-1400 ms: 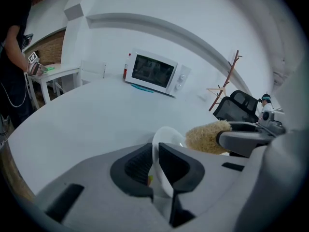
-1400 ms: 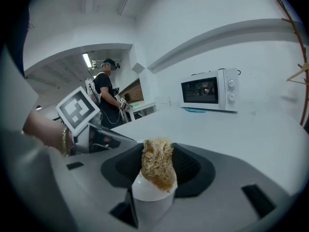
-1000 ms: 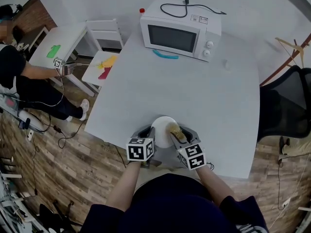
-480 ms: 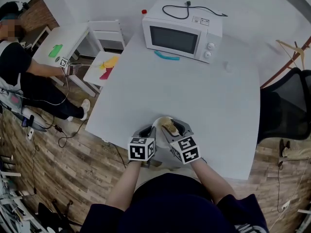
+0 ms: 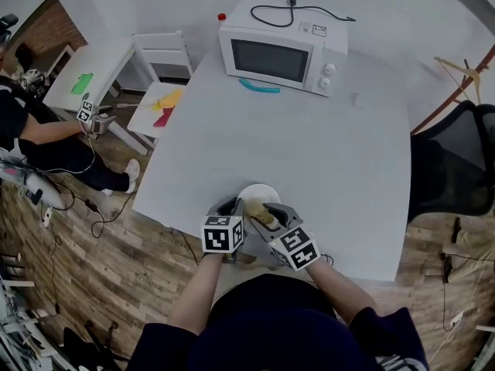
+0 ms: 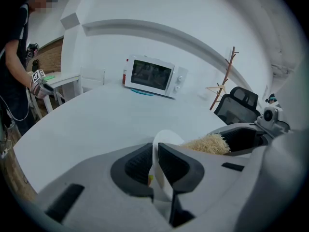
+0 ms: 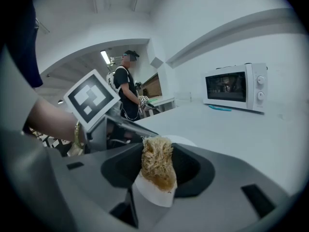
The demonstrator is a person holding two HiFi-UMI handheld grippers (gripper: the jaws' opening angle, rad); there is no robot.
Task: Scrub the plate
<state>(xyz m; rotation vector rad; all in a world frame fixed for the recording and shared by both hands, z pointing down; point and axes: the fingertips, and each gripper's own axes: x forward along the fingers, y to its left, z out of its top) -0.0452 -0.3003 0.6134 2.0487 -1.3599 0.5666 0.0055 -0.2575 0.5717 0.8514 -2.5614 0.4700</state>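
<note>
Tan scrubber [image 5: 263, 216] has slid left across plate [image 5: 260, 192], nearer left gripper [image 5: 236, 207]

Plain white plate [image 5: 257, 195]. Tan, straw-like fibres on a white backing for the scrubber [image 6: 207, 144]. Light grey shells with black ribbed jaws on left gripper [image 6: 155, 164] and right gripper [image 7: 159, 167]; black-and-white square markers [image 5: 223, 236] on both. Pale grey-white desk [image 5: 309, 145], unpatterned. White microwave [image 5: 278, 52] with dark door; black cord [image 5: 298, 12] on top, teal strip [image 5: 259, 86] in front, red cap [image 5: 222, 17] behind. Brown wood floor [image 5: 100, 269] in herringbone pattern. Black chair [image 5: 456, 161]. White side table [image 5: 104, 56] with green patch [image 5: 83, 82]; white stool [image 5: 151, 110] with yellow and red shapes [image 5: 170, 103]. Dark navy clothing [image 5: 271, 327].
</note>
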